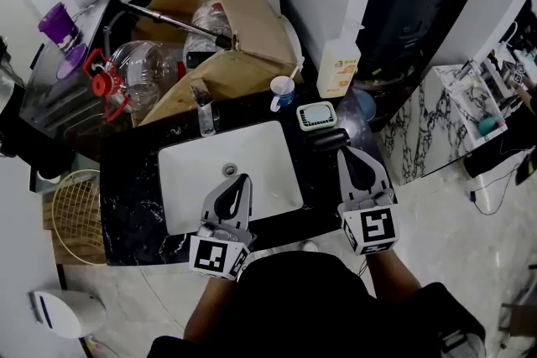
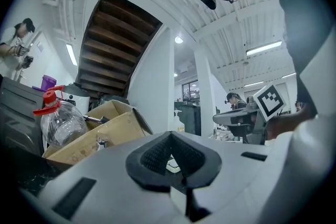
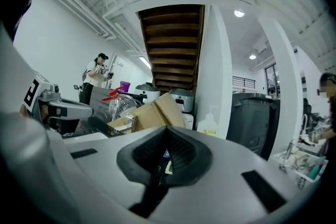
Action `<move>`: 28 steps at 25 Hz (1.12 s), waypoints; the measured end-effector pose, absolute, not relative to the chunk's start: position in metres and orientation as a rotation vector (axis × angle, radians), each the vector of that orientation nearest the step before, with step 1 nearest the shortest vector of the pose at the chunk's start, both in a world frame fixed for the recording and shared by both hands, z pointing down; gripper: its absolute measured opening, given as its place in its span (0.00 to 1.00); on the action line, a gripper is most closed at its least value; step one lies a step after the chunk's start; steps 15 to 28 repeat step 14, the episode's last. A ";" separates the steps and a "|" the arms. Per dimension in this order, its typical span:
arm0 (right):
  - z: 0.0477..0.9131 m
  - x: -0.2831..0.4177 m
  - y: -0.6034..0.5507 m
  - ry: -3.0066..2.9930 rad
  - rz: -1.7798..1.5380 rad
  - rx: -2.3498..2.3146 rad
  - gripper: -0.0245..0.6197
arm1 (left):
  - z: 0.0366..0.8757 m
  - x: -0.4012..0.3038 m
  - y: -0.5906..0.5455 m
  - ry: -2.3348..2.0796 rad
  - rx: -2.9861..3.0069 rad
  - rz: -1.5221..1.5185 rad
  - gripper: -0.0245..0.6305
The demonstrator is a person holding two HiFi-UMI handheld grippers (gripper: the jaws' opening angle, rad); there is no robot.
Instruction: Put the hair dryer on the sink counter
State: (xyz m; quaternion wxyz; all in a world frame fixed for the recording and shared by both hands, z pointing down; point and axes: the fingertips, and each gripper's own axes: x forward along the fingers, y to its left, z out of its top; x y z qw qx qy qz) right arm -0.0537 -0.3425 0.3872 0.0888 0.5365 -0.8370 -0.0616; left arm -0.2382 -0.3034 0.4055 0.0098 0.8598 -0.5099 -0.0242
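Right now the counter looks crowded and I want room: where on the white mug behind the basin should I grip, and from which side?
Probably grip the mug around its round body, below the rim, coming level from the front, over the basin. It stands upright, the stick in it leans away to the back right, and the flat white gadget crowds its right side.

Left gripper (image 1: 243, 179) hovered over the basin (image 1: 193, 172) at its front edge; right gripper (image 1: 346, 153) hung just right of it; a mug (image 1: 282, 93) stood behind it.
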 end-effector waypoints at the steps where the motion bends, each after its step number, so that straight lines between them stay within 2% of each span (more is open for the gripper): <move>1: 0.391 -0.056 -0.342 -2.496 -0.169 1.595 0.03 | 0.405 -0.238 -0.304 -1.589 2.681 -0.081 0.03; 28: 0.405 -0.061 -0.334 -2.536 -0.147 1.595 0.03 | 0.410 -0.234 -0.302 -1.582 2.675 -0.066 0.03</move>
